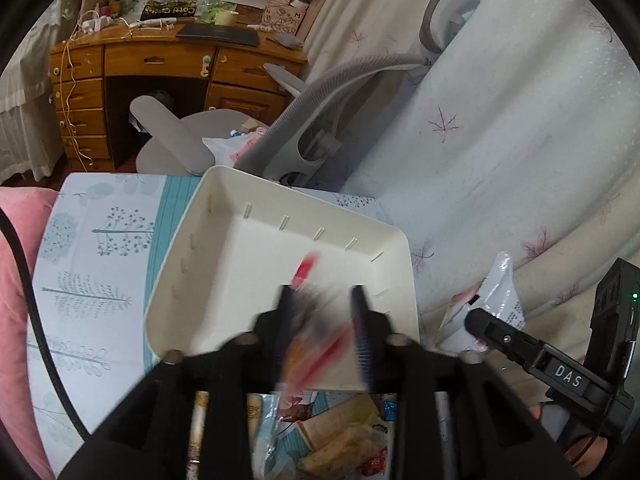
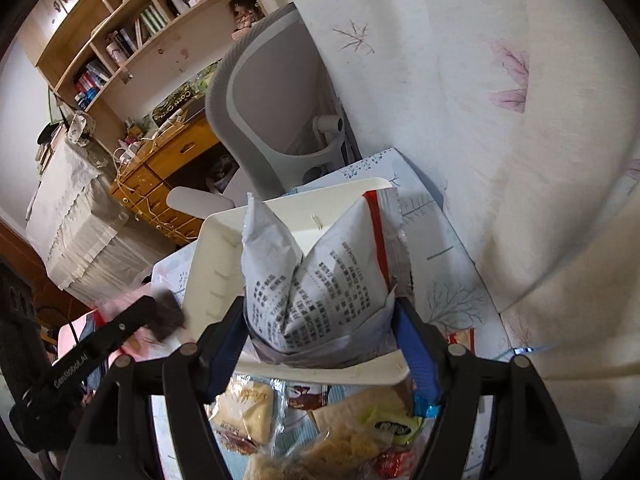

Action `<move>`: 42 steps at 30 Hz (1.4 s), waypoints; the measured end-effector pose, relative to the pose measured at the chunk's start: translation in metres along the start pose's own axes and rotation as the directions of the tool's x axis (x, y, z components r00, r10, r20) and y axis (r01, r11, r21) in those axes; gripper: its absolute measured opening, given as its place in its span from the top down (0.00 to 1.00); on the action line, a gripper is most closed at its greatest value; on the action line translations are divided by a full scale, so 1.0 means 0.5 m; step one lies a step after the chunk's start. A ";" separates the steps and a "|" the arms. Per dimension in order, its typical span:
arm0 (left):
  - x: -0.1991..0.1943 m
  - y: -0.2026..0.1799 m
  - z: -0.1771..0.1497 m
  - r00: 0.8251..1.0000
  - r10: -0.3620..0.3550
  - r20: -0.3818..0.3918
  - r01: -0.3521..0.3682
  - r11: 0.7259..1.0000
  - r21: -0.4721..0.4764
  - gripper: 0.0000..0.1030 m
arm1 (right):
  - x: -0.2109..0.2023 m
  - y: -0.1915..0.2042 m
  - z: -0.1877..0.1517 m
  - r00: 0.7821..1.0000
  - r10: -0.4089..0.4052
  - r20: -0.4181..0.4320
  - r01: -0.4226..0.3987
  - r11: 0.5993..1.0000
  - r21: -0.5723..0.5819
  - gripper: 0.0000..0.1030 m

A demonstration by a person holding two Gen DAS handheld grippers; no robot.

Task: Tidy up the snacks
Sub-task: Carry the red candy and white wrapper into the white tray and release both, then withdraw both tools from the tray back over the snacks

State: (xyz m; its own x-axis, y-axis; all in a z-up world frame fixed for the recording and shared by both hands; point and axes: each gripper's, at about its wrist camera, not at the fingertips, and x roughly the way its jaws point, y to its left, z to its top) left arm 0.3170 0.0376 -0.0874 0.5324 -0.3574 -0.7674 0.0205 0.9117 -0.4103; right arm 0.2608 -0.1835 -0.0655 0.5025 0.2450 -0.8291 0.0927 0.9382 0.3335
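A: Furniture, far side?
B: One honey-coloured wooden desk with drawers; one grey mesh-backed office chair before it; wooden wall bookshelves above.
A: Right side?
B: Pale leaf-printed curtain fabric, draped.

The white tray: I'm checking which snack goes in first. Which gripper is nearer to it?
Left. The left gripper is over the white tray, a blurred packet between its fingers. The right gripper holds a white snack bag at the tray's near edge.

The right claw grips with its jaws spread wide; the left claw is blurred, its jaws parted.
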 end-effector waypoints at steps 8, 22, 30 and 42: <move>-0.021 -0.009 -0.009 0.998 0.068 0.001 -0.068 0.998 0.006 0.45 | 0.012 -0.016 -0.005 0.999 0.009 -0.048 -0.007 0.999 0.043 0.23; -0.188 -0.025 -0.116 0.985 0.151 0.080 -0.149 0.988 -0.033 0.35 | -0.090 -0.016 -0.071 0.995 0.102 0.019 -0.102 0.994 0.043 0.16; -0.279 -0.046 -0.230 0.981 0.178 0.080 -0.174 0.983 -0.059 0.29 | -0.150 -0.023 -0.152 0.989 0.148 -0.002 -0.147 0.989 0.028 0.16; -0.357 -0.064 -0.373 0.968 0.250 0.024 -0.246 0.965 -0.092 0.21 | -0.173 -0.030 -0.257 0.966 0.224 -0.130 -0.220 0.975 0.041 0.16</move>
State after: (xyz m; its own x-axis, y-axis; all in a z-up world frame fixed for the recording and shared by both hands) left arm 0.0636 0.0344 -0.0295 0.5405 -0.1136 -0.8336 -0.1892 0.9490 -0.2520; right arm 0.1054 -0.1873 -0.0564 0.3941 0.4787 -0.7846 0.0149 0.8502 0.5262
